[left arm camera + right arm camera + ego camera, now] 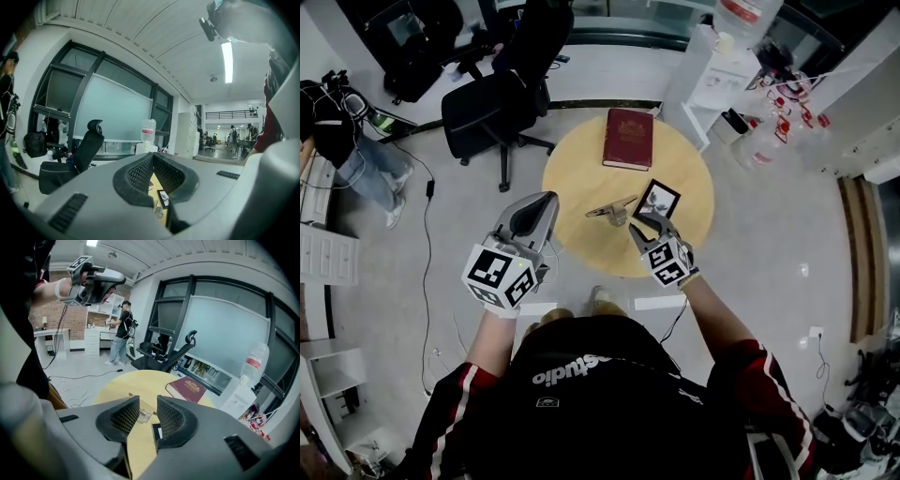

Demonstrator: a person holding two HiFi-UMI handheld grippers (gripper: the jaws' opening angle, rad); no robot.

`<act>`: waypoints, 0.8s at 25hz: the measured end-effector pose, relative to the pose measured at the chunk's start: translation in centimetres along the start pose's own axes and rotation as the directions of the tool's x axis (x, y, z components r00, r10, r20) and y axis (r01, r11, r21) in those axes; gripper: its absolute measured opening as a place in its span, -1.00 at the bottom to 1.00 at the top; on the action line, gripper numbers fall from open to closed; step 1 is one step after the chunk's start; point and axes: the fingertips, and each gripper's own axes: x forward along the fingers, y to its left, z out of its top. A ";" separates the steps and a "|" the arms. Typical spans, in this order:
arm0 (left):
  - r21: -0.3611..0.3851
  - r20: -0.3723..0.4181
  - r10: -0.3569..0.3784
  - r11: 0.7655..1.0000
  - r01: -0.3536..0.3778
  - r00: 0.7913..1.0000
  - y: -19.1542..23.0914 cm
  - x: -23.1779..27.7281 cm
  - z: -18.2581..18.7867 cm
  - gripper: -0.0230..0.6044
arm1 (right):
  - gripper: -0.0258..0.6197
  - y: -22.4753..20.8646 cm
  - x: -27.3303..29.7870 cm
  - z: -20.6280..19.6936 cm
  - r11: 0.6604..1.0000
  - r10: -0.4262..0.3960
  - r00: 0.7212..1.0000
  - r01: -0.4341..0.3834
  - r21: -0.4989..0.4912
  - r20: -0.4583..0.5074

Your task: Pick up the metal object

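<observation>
Metal object (612, 210) lies mid-frame on the round table (581, 178); right gripper (649, 228) hangs just below it, jaws apart, empty; left gripper (549, 199), lower left, is clenched on nothing.

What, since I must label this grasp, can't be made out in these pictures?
metal object: too small in head view; right gripper view, mostly behind the right gripper fingers.
photo frame: its picture too small in every view.
book: title too small to read.
table: left gripper view, nearly all behind the left gripper fingers.
</observation>
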 end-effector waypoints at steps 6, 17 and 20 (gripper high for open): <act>-0.004 -0.014 0.035 0.999 -0.035 0.999 -0.3 1.1 -1.0 -0.87 | -0.50 0.2 2.9 -2.3 0.996 0.077 0.996 -0.079 -0.048 -0.037; -0.004 -0.047 0.102 0.995 -0.103 0.994 0.8 1.7 -1.7 -0.87 | -0.47 0.8 7.3 -5.2 0.977 0.123 0.988 -0.137 -0.166 -0.095; 0.004 -0.058 0.112 0.994 -0.112 0.992 0.9 1.7 -2.0 -0.87 | -0.47 0.9 8.2 -5.8 0.963 0.133 0.984 -0.155 -0.220 -0.115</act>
